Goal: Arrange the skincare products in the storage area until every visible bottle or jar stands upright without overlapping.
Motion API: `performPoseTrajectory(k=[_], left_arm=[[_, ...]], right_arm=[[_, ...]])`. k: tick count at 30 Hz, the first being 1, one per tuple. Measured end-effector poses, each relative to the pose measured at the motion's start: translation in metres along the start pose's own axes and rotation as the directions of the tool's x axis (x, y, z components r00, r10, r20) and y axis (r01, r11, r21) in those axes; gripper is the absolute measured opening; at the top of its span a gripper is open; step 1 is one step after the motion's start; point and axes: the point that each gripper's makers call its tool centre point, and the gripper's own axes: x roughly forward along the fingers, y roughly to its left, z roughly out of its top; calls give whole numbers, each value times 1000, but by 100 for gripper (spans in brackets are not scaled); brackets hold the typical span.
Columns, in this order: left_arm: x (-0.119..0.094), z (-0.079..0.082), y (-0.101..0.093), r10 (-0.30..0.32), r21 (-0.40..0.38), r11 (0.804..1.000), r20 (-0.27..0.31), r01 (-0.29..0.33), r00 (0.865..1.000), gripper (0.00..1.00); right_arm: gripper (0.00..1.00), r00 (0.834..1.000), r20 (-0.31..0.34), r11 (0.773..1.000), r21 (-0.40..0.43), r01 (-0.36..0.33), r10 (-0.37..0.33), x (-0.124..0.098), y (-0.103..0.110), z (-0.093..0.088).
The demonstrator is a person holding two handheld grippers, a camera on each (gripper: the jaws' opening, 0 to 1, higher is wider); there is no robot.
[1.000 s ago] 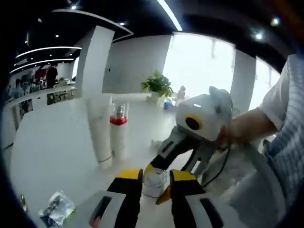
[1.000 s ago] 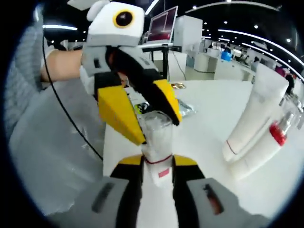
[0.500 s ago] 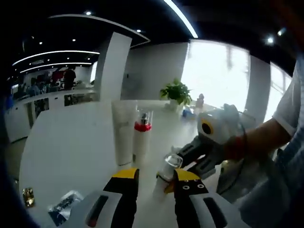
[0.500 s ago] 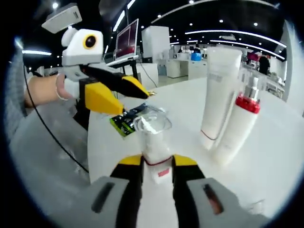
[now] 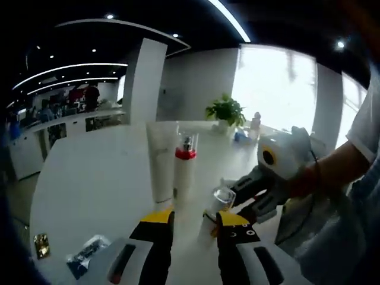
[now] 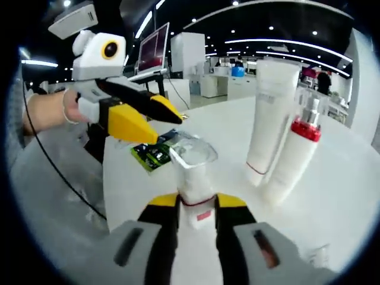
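- While your right gripper (image 6: 197, 205) looks out over the white table (image 6: 356, 196), its yellow-tipped jaws are clamped on the small white bottle (image 6: 193, 184), holding it upright by its lower body.
- Your left gripper (image 6: 151, 116) reaches in from 10 o'clock of the right gripper view, jaws parted and holding nothing.
- At 2 o'clock of that bottle stand the tall white tube (image 6: 268, 119) and the red-collared pump bottle (image 6: 297, 151), both upright, just beside each other.
- Your held bottle is smooth white plastic with a clear cap and a thin red band.
- Between your left gripper and the bottle, a green packet (image 6: 155, 153) lies flat.
- Seen from the left gripper view, the tube (image 5: 161, 160) and pump bottle (image 5: 184, 169) stand at 12 o'clock of your own jaws.
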Motion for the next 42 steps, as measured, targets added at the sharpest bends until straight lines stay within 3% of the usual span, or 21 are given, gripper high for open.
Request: performPoseTrajectory(k=[8,9,12,22,28,32,38,42], left_arm=[[-2,-3,4,26,7,1000,-13,-26,1000,29],[-3,-4,6,31,5,1000,-13,-31,999,29],[-5,-2,11,50,-9,999,-7,-50,999,29],[-7,0,18,94,-35,995,2,-94,996,29],[-5,-14,30,157,-61,985,-55,-160,986,29],[-5,-15,32,172,-64,982,-61,-176,983,28],[-5,-19,32,174,-66,981,-82,-180,981,28],[-6,-19,33,181,-58,981,-80,-186,980,28]], right_arm=[[22,995,-1,995,0,96,-96,6,-10,2],[20,992,-25,993,-21,119,-120,6,-13,-2],[20,992,-28,992,17,126,-125,8,-14,0],[20,984,-31,983,33,178,-177,7,-22,-1],[20,951,-36,947,80,310,-308,5,-39,-1],[20,934,-33,927,118,356,-355,6,-48,-1],[20,888,-60,870,182,459,-456,12,-66,-1],[21,873,-73,852,195,487,-482,17,-69,-2]])
